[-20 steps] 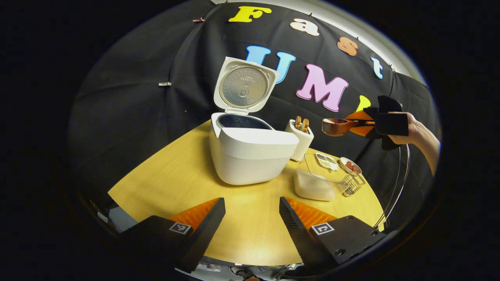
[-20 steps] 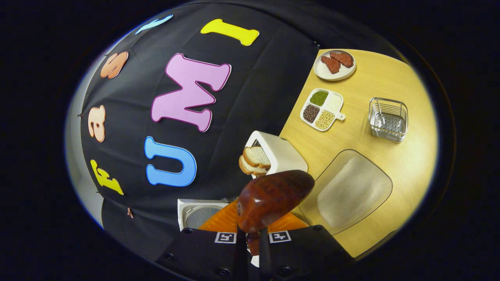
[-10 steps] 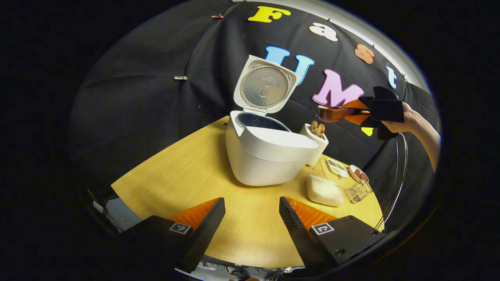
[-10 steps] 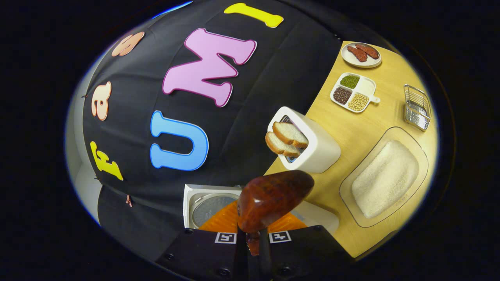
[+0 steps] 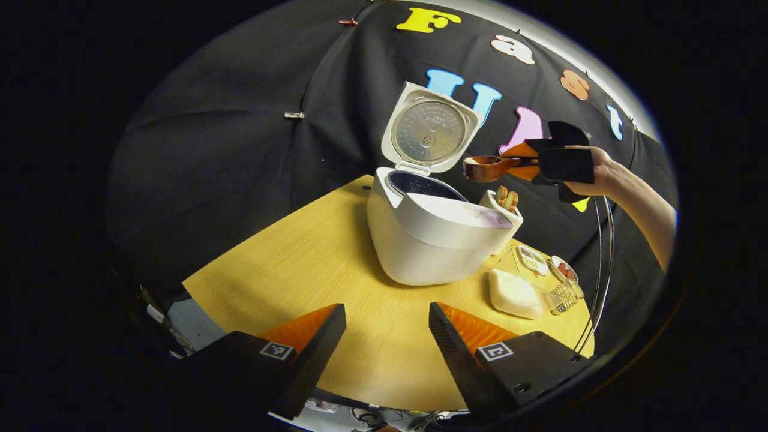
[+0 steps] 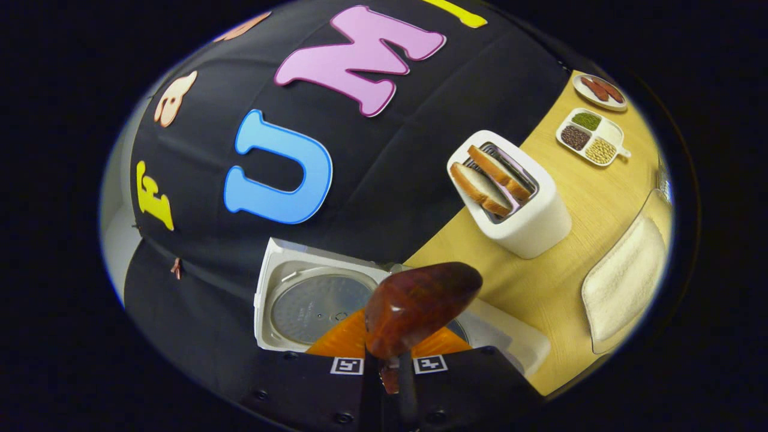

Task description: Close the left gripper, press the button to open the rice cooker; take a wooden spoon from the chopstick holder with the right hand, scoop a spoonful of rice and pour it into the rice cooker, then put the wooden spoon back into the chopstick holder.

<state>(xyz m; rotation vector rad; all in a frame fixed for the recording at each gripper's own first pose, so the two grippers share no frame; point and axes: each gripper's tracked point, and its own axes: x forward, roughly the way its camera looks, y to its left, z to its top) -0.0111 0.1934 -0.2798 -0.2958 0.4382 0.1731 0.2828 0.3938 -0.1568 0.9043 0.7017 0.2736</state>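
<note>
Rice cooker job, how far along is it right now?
Done: the rice cooker stands with its lid up, and the right claw is shut on the wooden spoon.
In hand: the spoon, rice showing in its bowl, is held level beside the open lid, not yet tipped.
Left: pour the rice into the pot, then put the spoon back.
The left claw is open over the table.

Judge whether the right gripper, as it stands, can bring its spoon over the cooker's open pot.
Probably yes. The lid stands upright at the back, leaving the pot uncovered. The right gripper holds the wooden spoon level, just to the side above the rim, with nothing in between.
</note>
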